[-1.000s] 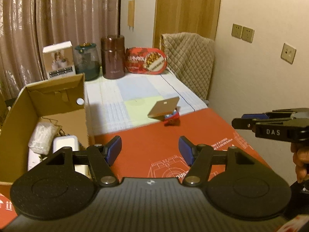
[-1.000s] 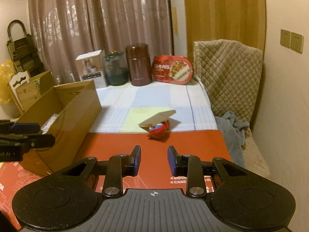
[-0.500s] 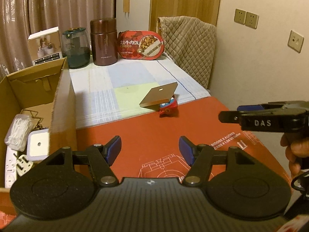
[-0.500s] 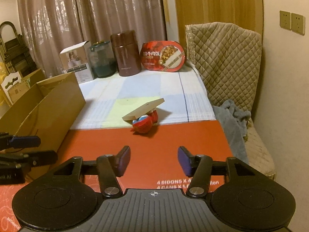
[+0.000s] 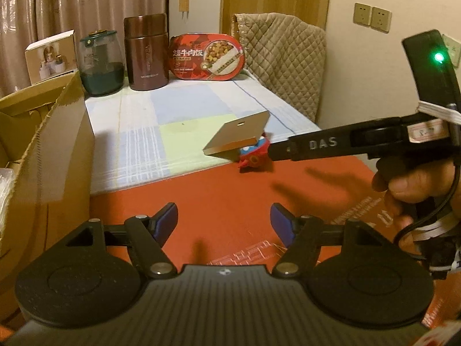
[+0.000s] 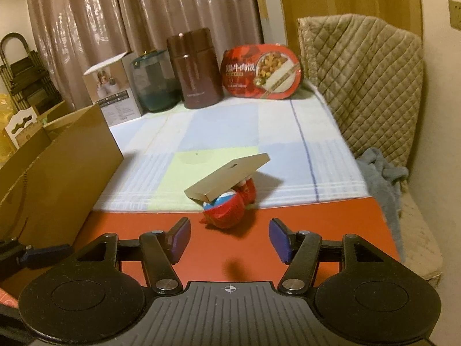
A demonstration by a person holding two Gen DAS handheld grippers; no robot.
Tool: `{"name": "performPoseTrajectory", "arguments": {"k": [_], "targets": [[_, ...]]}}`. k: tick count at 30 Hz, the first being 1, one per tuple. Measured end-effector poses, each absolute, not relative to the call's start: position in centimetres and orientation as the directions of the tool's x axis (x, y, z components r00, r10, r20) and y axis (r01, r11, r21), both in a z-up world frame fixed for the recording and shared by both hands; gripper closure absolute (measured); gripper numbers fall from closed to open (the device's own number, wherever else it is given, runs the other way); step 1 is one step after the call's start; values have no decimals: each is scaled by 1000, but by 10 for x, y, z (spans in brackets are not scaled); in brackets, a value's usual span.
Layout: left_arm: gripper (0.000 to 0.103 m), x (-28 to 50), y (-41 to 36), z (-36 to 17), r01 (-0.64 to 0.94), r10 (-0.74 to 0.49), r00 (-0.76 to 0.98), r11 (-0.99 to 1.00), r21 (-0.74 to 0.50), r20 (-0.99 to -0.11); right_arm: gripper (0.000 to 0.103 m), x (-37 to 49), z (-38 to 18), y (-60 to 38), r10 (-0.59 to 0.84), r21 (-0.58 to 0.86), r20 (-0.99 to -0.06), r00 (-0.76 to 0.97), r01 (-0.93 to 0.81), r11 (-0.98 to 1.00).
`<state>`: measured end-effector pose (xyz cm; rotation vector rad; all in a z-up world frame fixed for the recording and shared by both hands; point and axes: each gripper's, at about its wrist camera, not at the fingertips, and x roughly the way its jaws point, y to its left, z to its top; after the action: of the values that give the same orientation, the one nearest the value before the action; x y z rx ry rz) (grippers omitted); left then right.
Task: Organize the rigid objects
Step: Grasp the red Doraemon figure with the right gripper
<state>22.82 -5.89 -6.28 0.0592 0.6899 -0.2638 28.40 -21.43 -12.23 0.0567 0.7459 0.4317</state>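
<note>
A flat tan board [image 6: 230,173] leans tilted on a red and blue toy [image 6: 230,210], where the red mat meets the checked cloth. My right gripper [image 6: 229,230] hovers just short of the toy; its jaws are opening and nothing is between them. In the left wrist view the board [image 5: 237,134] and toy [image 5: 255,155] lie further ahead. My left gripper [image 5: 223,216] is over the red mat, its jaws also opening and empty. The right gripper [image 5: 273,151], held by a hand, reaches in from the right with its tip beside the toy.
An open cardboard box [image 5: 57,132] with items inside stands at the left. At the back are a white carton [image 6: 115,92], a dark glass jar [image 6: 155,86], a brown flask [image 6: 196,69] and a red meal tray [image 6: 260,72]. A quilted chair [image 6: 371,86] and grey cloth [image 6: 380,173] are at the right.
Both grippers have come forward and lower toward the toy and board. The right jaws went from nearly shut to wide apart, and the left jaws spread wider.
</note>
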Motion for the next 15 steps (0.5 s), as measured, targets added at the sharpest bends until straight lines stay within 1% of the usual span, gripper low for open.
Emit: {"name": "performPoseTrajectory", "arguments": {"k": [4, 15], "targets": [[29, 243, -61, -75, 203, -178, 750, 979, -34, -637, 45, 300, -134, -207, 406, 204, -653, 639, -367, 907], [29, 277, -59, -99, 106, -113, 765, 993, -49, -634, 44, 329, -154, -192, 393, 193, -673, 627, -364, 911]]}}
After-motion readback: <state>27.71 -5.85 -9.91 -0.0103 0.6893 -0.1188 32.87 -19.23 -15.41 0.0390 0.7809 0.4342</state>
